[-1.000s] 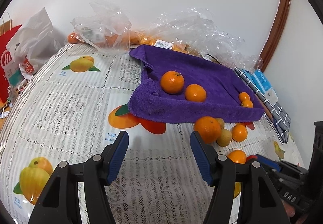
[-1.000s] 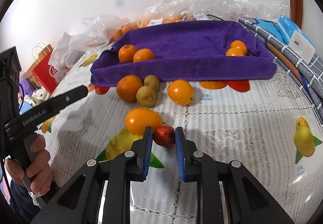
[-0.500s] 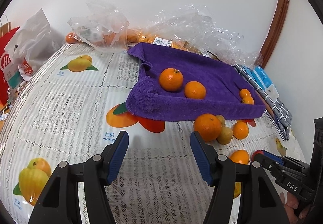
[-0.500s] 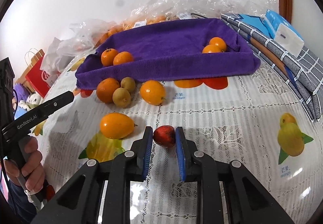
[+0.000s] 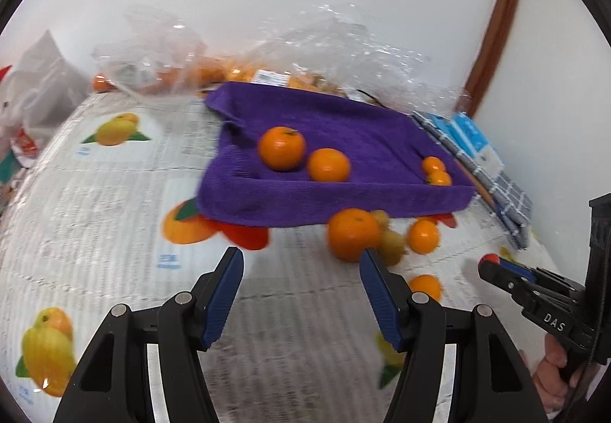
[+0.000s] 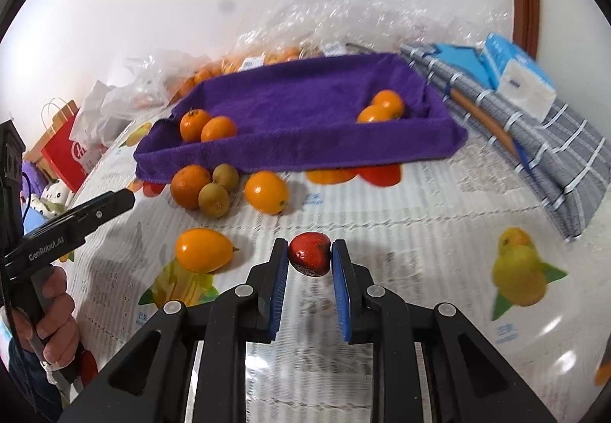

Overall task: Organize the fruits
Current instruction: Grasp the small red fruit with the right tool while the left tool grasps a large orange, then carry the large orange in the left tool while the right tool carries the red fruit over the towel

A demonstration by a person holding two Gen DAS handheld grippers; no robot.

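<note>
Pinched firmly between right gripper (image 6: 309,255) pads: small red fruit (image 6: 309,253), held just above tablecloth (image 6: 401,232). Left gripper (image 5: 299,280) half spread, nothing between, hovering at 9 o'clock of the loose pile. Best carried toward 12 o'clock and up, over the near wall of the purple towel-lined tray (image 6: 305,152), clearing the orange (image 6: 266,191) beside the route. Lowered onto a bare patch between the two orange pairs, well apart from both, then released low to stop rolling.

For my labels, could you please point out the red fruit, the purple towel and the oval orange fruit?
red fruit (image 6: 309,254), right wrist view, front face.
purple towel (image 6: 305,110), right wrist view, bare middle.
oval orange fruit (image 6: 203,249), right wrist view, centre.
</note>
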